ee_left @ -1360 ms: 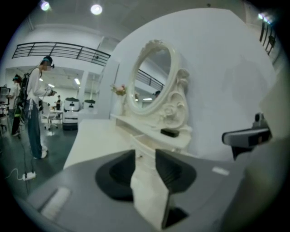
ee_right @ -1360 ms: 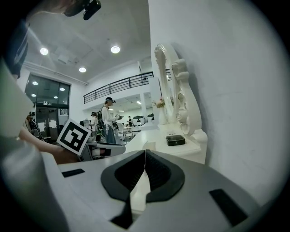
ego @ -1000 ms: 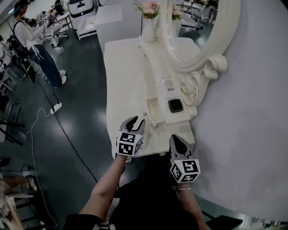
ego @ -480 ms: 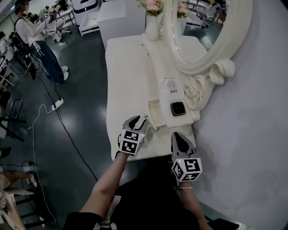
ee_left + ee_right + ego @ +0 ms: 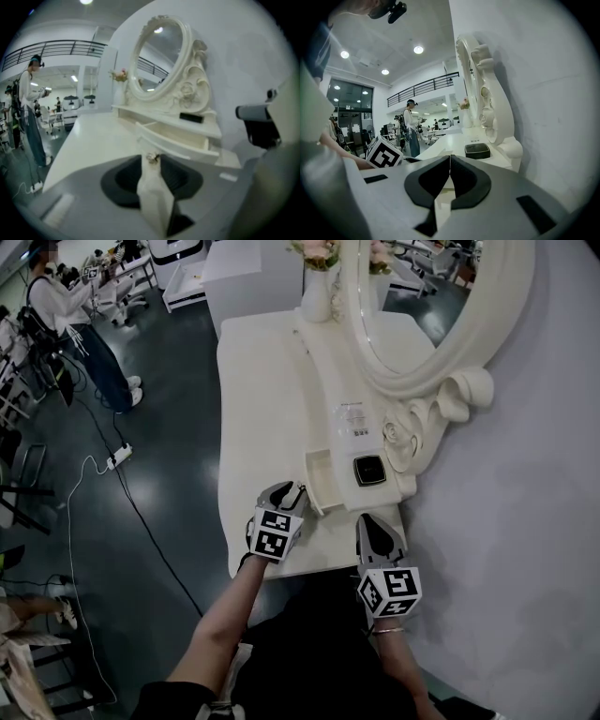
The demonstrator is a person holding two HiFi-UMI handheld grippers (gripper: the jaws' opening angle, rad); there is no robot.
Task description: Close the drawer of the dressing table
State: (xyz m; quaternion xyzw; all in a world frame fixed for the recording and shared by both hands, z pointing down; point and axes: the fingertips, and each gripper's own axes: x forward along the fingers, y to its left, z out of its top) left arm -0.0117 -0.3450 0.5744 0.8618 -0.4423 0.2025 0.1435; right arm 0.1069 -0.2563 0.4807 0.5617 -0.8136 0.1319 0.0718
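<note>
Left gripper (image 5: pixel 292 489) pinches the knob (image 5: pixel 151 158) of the open drawer (image 5: pixel 323 474) at its one o'clock, while the right gripper (image 5: pixel 375 524) is clenched and empty; closing seems just begun, and a straight push toward three o'clock looks next.

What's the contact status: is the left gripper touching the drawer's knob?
Touching. The left gripper view shows the left gripper with its fingers closed on the small knob of the open drawer, with no gap visible.

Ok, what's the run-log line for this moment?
drawer: open | left gripper: shut on drawer knob | right gripper: shut, empty | step: closing not yet done
</note>
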